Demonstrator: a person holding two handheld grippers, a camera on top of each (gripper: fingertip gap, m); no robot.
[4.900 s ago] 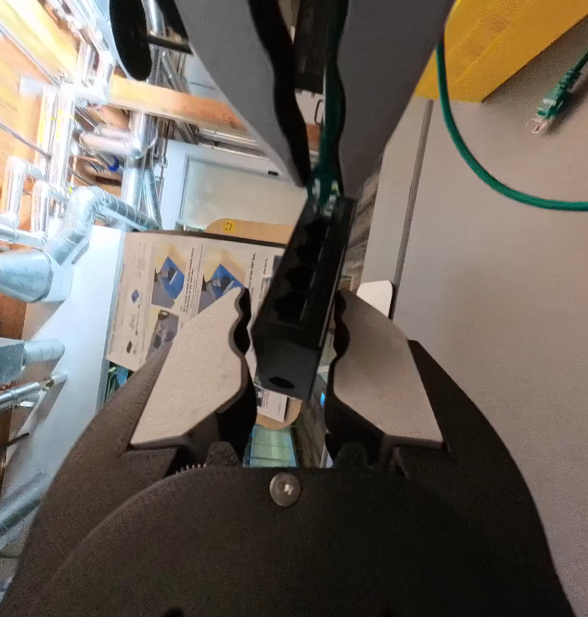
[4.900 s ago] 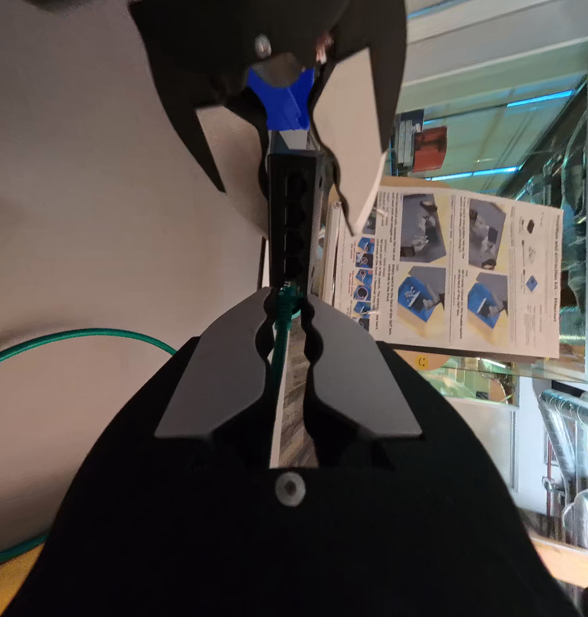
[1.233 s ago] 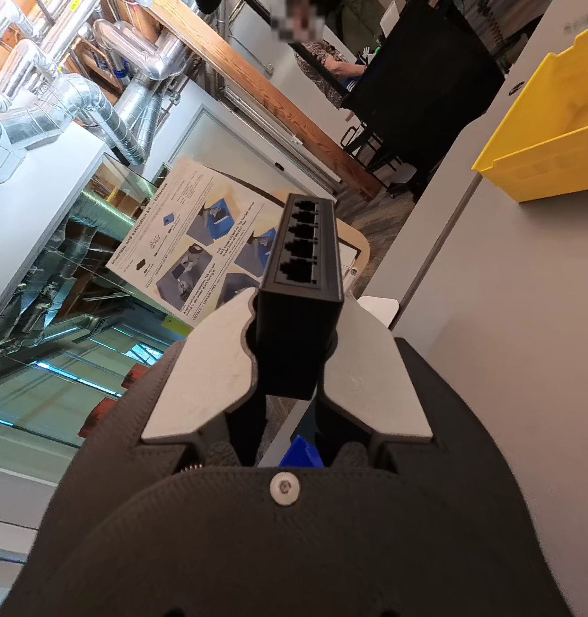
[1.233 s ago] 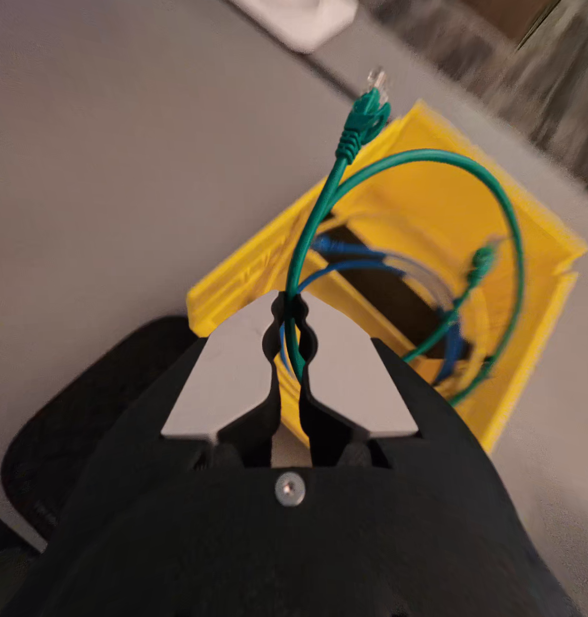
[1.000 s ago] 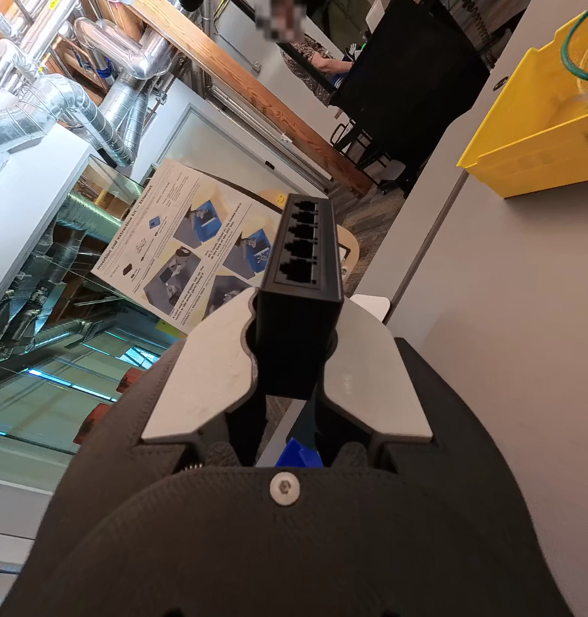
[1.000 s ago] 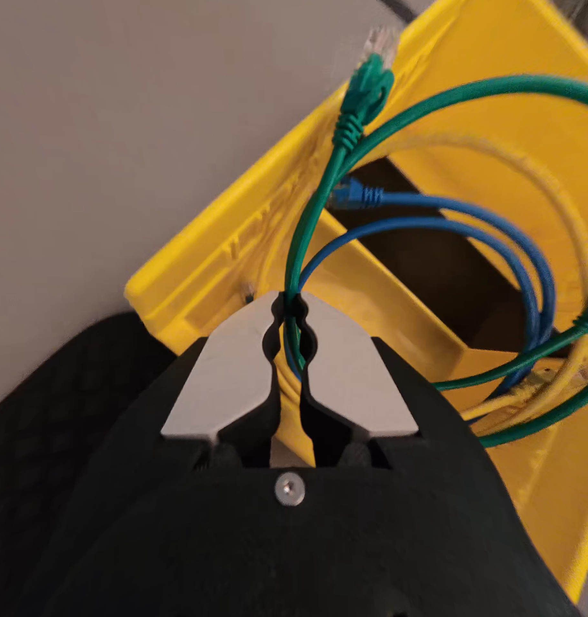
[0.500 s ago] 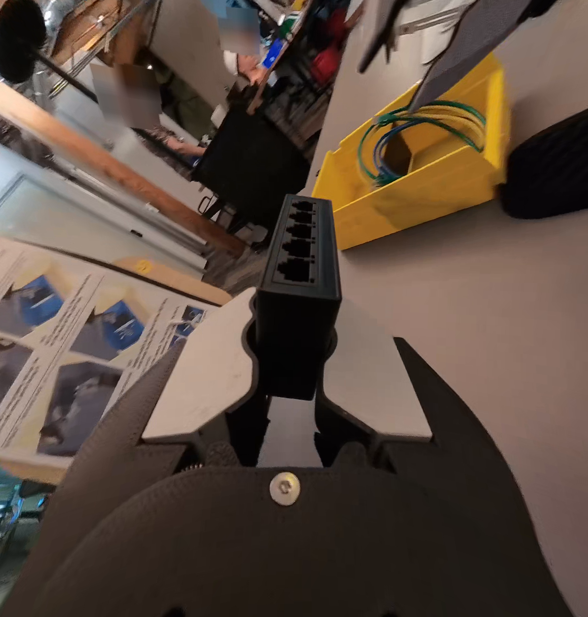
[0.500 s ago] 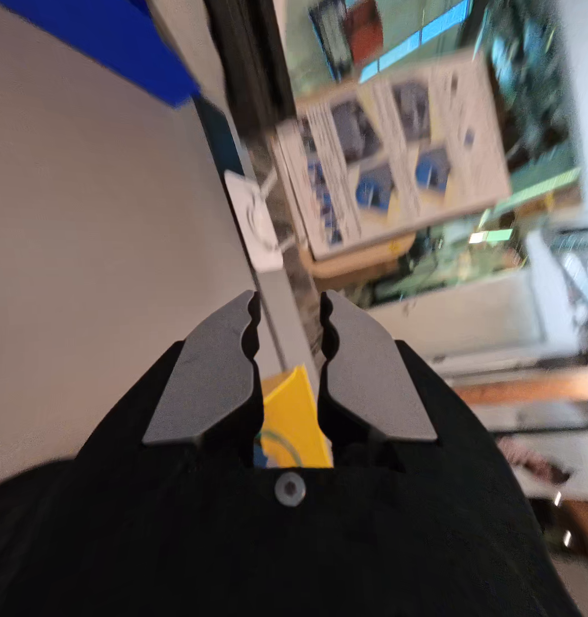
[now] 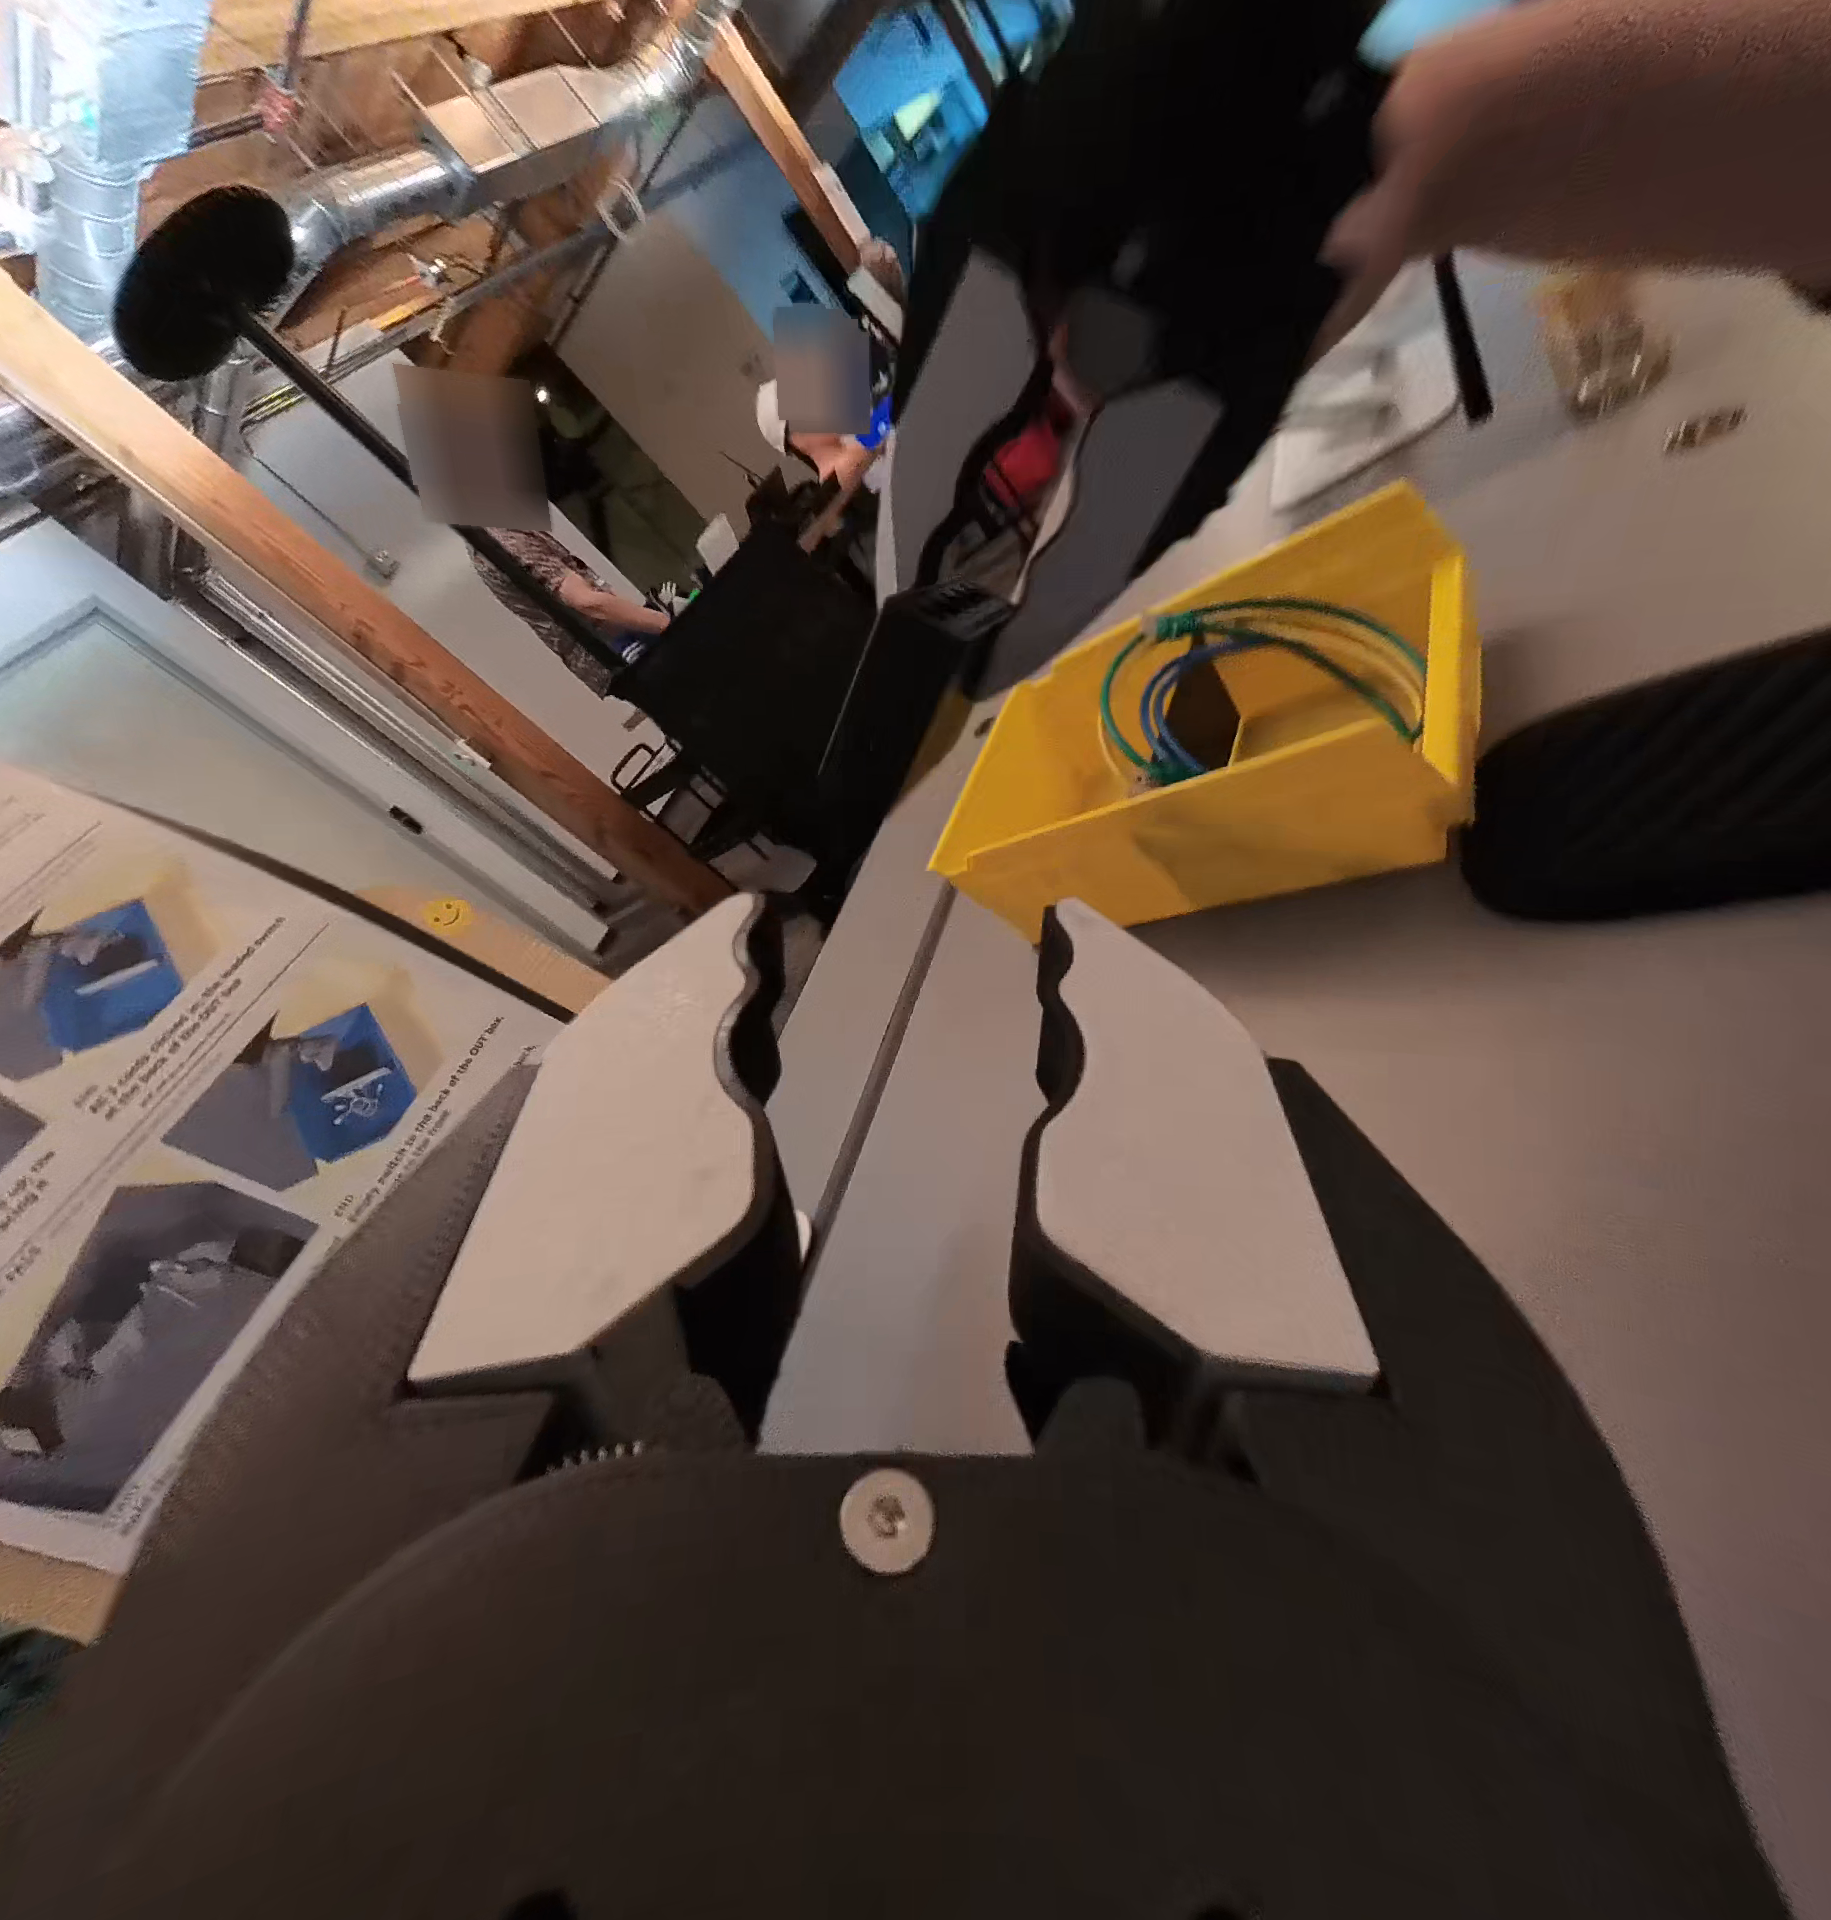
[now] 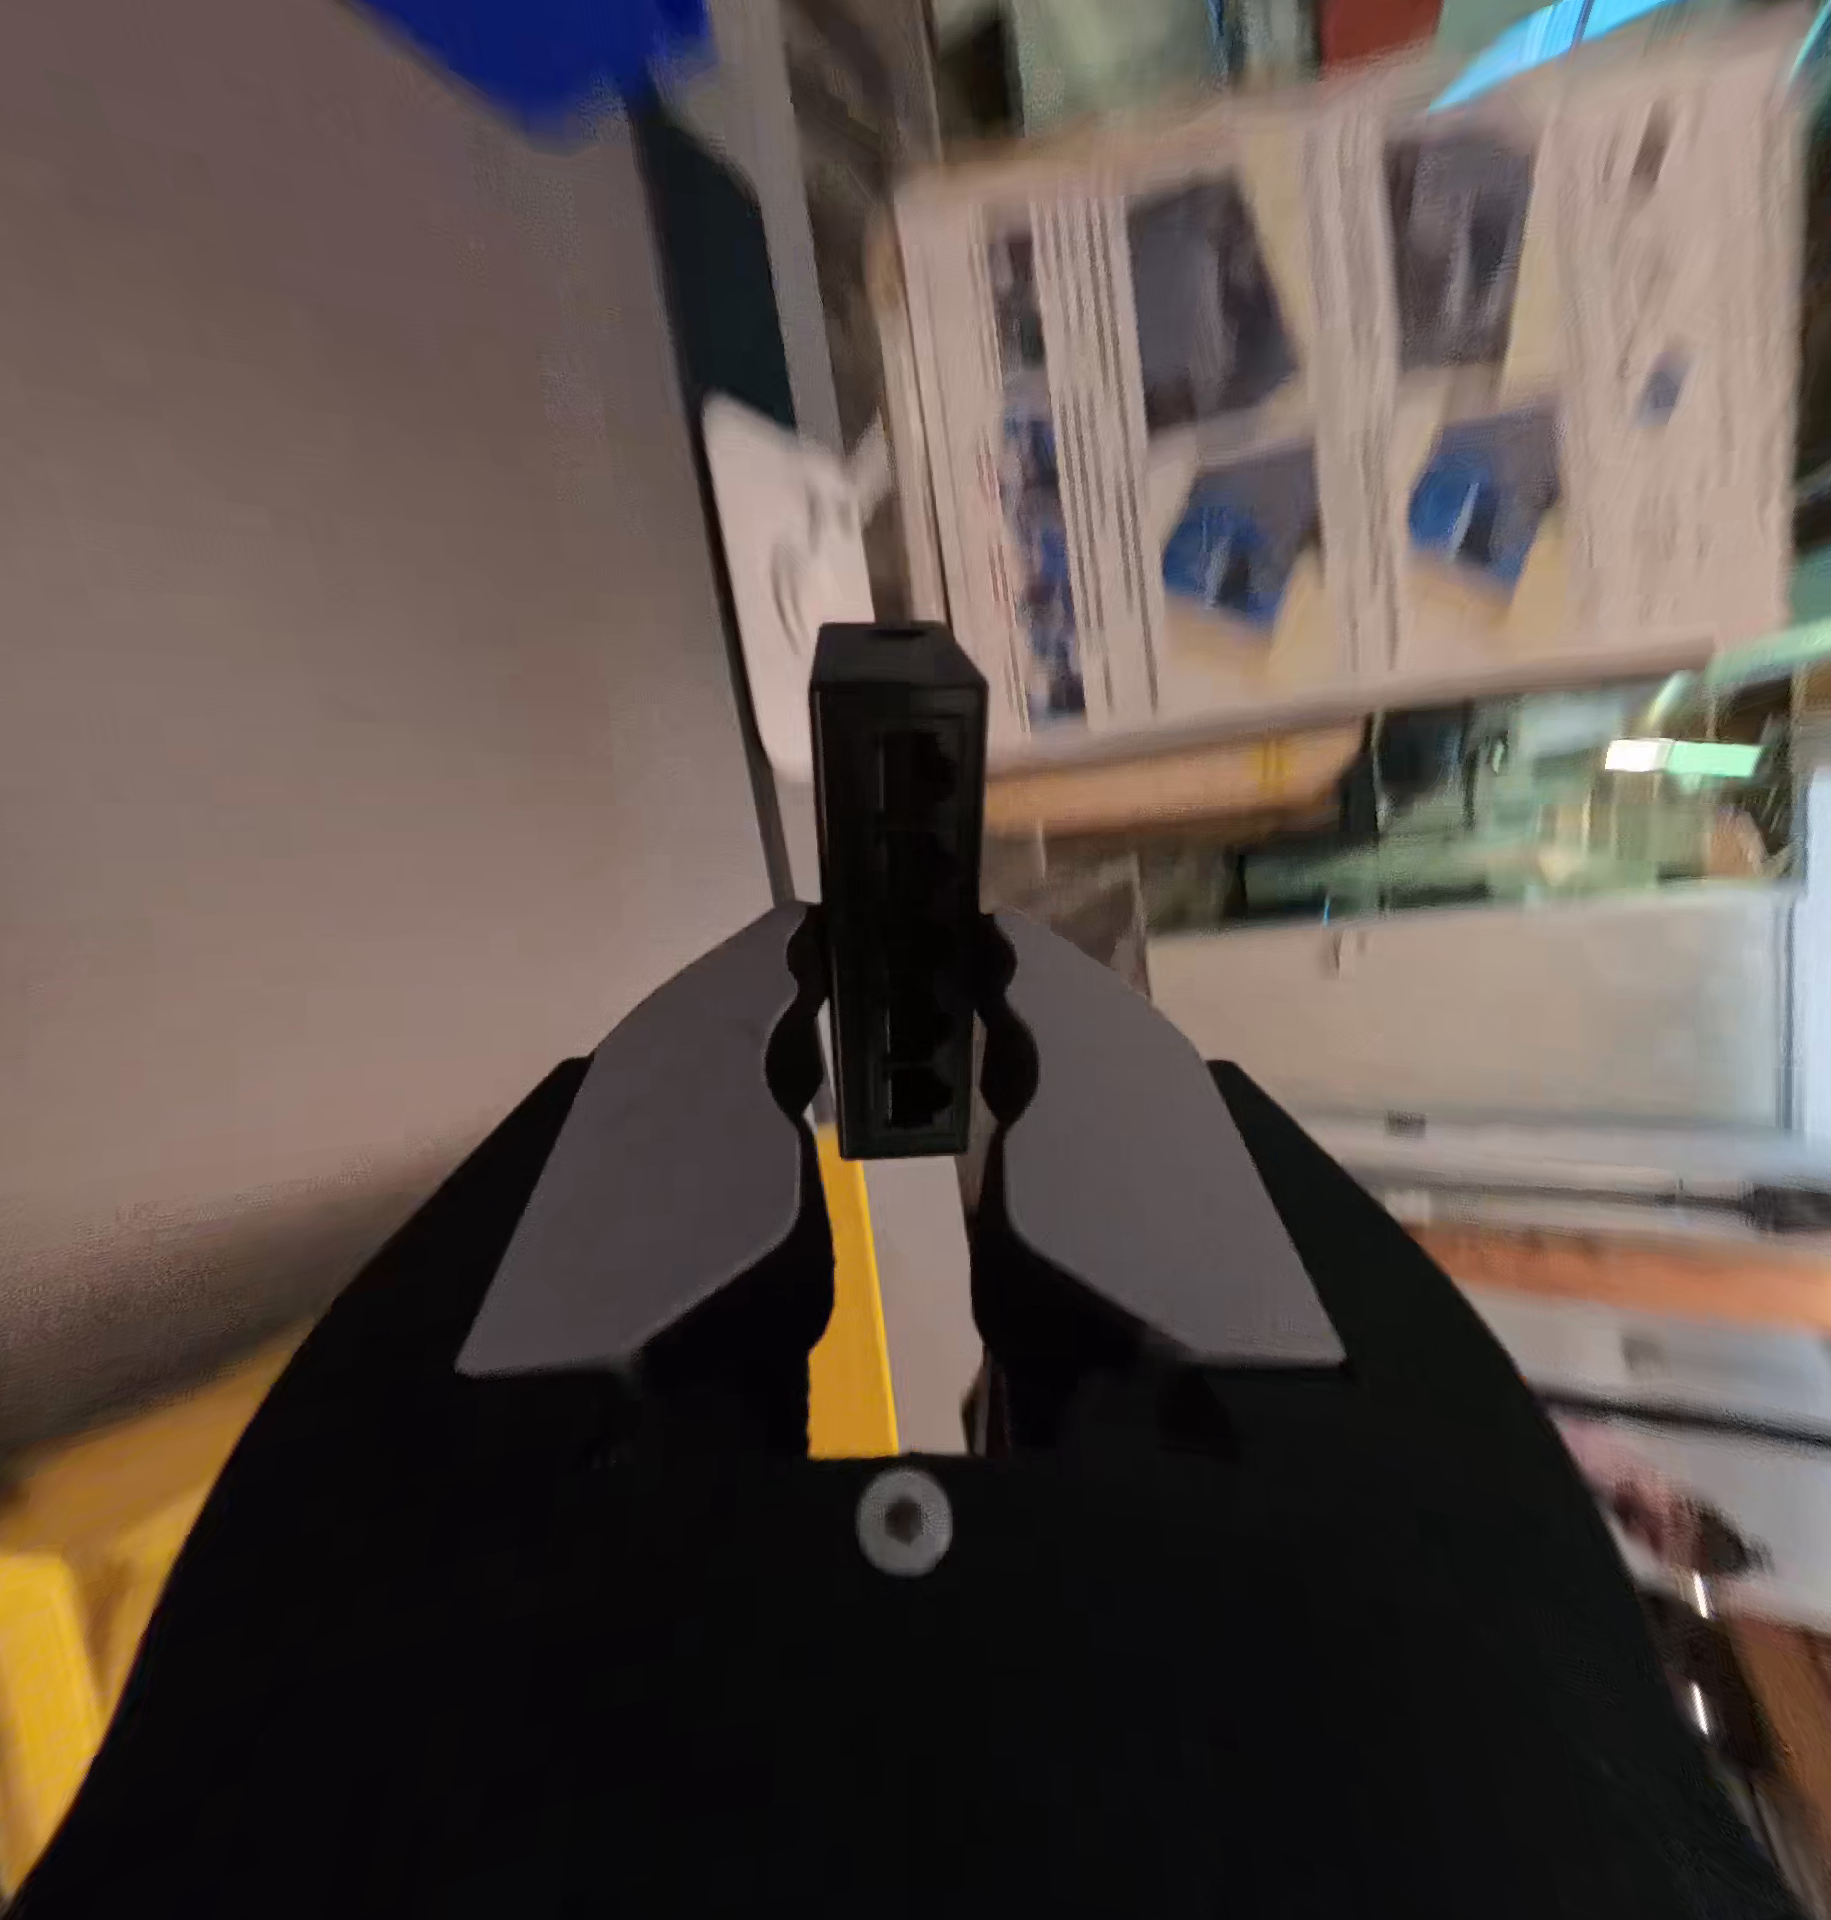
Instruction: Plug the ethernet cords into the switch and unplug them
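**Switch in the right gripper, cords back in the bin**

The black switch (image 10: 898, 904) stands on end, pinched between the right gripper's (image 10: 898, 956) fingers with its row of empty ports facing the camera; the left gripper (image 9: 900, 997) is spread wide and holds nothing. The green, blue and yellow cords (image 9: 1264, 675) lie coiled in the yellow bin (image 9: 1202, 831), none plugged in. To my eye the sensible thing is to keep a firm, square grip low on the switch and set it down flat, or steady it before another plug goes in. The grey table (image 9: 1513, 1195) runs beneath, an instruction poster (image 9: 163, 1122) leans at its edge, and people sit farther back under bare pipes and wooden beams.
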